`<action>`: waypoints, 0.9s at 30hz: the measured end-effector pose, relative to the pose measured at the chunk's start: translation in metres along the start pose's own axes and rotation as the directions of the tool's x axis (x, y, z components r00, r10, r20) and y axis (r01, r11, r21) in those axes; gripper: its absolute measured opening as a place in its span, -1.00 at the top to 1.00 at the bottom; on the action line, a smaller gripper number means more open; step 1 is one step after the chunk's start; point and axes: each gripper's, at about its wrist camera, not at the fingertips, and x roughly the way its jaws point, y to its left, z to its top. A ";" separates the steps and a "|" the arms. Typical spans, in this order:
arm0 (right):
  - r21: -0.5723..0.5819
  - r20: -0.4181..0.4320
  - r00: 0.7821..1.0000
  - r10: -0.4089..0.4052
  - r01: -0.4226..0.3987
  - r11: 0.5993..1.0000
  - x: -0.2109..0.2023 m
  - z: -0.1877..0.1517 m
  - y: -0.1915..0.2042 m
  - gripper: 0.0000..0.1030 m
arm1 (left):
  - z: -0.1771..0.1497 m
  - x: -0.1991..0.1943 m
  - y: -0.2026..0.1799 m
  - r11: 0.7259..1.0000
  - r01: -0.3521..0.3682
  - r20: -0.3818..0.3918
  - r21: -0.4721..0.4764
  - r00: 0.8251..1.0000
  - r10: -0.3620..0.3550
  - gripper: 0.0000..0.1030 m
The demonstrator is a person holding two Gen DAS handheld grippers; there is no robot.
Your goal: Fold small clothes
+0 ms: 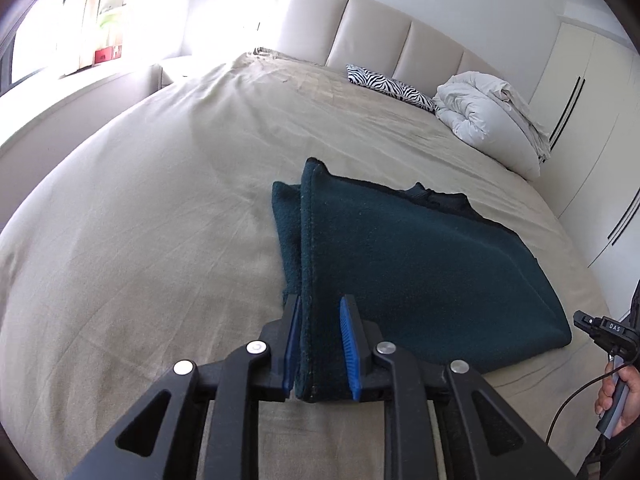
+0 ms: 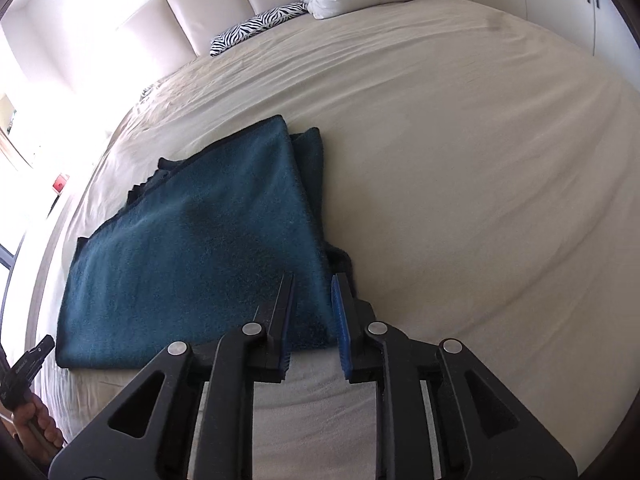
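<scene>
two grippers sit at the near corners of a folded dark teal cloth (image 1: 420,264) lying flat on the beige bed sheet (image 1: 140,240). the left gripper (image 1: 320,344) has its blue pads slightly parted, the cloth's left edge running between them, pads not pressing. the right gripper (image 2: 312,320) is likewise a little open, straddling the cloth's right corner without clamping it.

Your left tool (image 1: 320,344) points down with its jaws slightly apart, cloth between the blue pads (image 1: 349,344). Your right tool (image 2: 312,320) also angles down, jaws slightly parted. Each hand (image 1: 618,396) grips its handle.
</scene>
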 end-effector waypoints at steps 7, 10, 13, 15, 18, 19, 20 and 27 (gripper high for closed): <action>0.035 -0.140 0.908 0.395 -0.394 0.919 0.032 -0.009 0.090 0.66 | 0.004 0.047 -0.073 0.980 -0.027 -0.046 0.198 0.998 0.036 0.27; 0.078 -0.219 0.841 0.496 -0.491 0.868 0.064 -0.026 0.125 0.66 | -0.010 0.075 -0.075 0.975 -0.051 -0.119 0.214 0.990 0.078 0.27; 0.127 -0.291 0.795 0.533 -0.520 0.845 0.095 -0.045 0.141 0.66 | -0.024 0.076 -0.070 0.967 -0.070 -0.105 0.246 0.990 0.099 0.26; 0.144 -0.309 0.786 0.535 -0.517 0.844 0.108 -0.058 0.143 0.68 | -0.029 0.074 -0.068 0.963 -0.075 -0.106 0.258 0.989 0.105 0.25; 0.186 -0.264 0.782 0.564 -0.533 0.826 0.111 -0.061 0.126 0.74 | -0.033 0.073 -0.064 0.961 -0.080 -0.106 0.264 0.988 0.111 0.24; 0.208 -0.241 0.787 0.567 -0.529 0.823 0.111 -0.059 0.116 0.74 | -0.033 0.072 -0.063 0.962 -0.079 -0.106 0.262 0.988 0.110 0.24; 0.227 -0.222 0.793 0.567 -0.523 0.821 0.110 -0.057 0.105 0.74 | -0.034 0.072 -0.062 0.962 -0.078 -0.108 0.261 0.988 0.109 0.24; 0.380 -0.023 0.856 0.517 -0.471 0.796 0.080 -0.037 0.005 0.74 | -0.035 0.073 -0.063 0.958 -0.091 -0.108 0.273 0.986 0.124 0.24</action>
